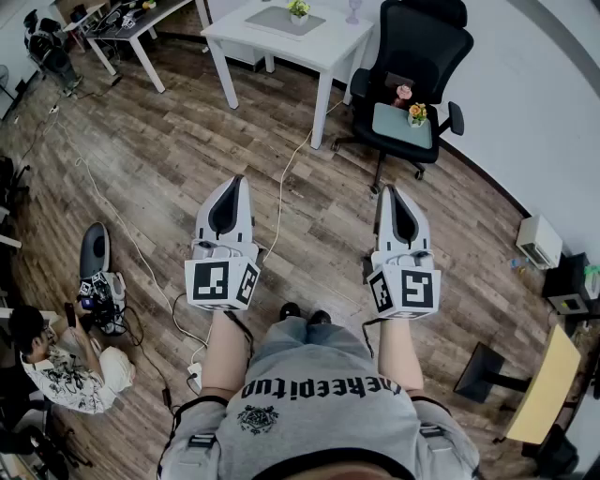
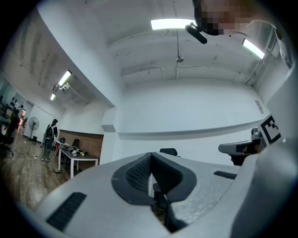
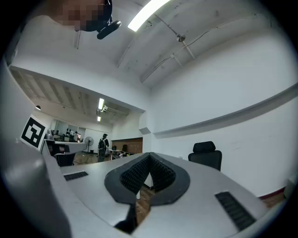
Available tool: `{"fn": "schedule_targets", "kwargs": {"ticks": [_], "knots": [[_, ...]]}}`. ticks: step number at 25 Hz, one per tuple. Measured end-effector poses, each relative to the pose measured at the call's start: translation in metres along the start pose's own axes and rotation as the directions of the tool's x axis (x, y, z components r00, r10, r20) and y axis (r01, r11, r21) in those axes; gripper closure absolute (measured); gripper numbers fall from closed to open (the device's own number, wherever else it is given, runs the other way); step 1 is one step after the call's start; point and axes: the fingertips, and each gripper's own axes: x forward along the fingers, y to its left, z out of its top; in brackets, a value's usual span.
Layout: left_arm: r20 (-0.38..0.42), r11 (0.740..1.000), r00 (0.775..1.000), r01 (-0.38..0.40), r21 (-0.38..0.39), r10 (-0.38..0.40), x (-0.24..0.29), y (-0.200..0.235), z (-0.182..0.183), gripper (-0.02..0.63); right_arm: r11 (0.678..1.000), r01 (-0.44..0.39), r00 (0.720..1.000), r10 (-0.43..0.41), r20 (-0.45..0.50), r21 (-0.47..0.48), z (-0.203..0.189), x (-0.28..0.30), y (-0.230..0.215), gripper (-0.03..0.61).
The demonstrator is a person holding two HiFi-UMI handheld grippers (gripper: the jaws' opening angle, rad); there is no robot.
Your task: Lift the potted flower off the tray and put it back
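Observation:
I stand on a wooden floor and hold both grippers level ahead of me, far from any flower. My left gripper (image 1: 238, 178) (image 2: 151, 154) is shut and holds nothing. My right gripper (image 1: 387, 187) (image 3: 149, 154) also has its jaws together and is empty. A small pot of orange flowers (image 1: 417, 114) stands on a grey-green tray (image 1: 394, 124) on the seat of a black office chair (image 1: 412, 42) (image 3: 207, 157) ahead to the right. Another potted flower (image 1: 298, 8) sits on a tray (image 1: 281, 22) on the white table (image 1: 323, 47).
A pink pot (image 1: 403, 92) stands at the back of the chair's seat. A cable (image 1: 286, 178) runs over the floor between the grippers. A person (image 1: 56, 361) sits on the floor at the lower left beside a spare gripper (image 1: 98, 277). A white box (image 1: 539, 242) and a yellow-topped table (image 1: 539, 384) are on the right.

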Motion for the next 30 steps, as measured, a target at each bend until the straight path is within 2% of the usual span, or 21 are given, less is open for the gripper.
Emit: {"fn": "schedule_targets", "kwargs": {"ticks": [11, 22, 30], "knots": [[0.023, 1.0, 1.0, 0.003, -0.011, -0.002, 0.009, 0.016, 0.001, 0.611, 1.0, -0.009, 1.0, 0.009, 0.007, -0.028, 0.002, 0.022, 0.013, 0.577], [0.036, 1.0, 0.999, 0.022, 0.004, -0.022, 0.019, 0.061, -0.006, 0.611, 0.999, -0.022, 0.998, 0.024, 0.061, -0.037, -0.001, 0.048, 0.043, 0.577], [0.053, 0.999, 0.998, 0.028, 0.025, -0.029, 0.062, 0.088, -0.007, 0.611, 0.999, -0.04, 0.997, 0.041, 0.059, -0.02, -0.007, 0.107, 0.04, 0.577]]}}
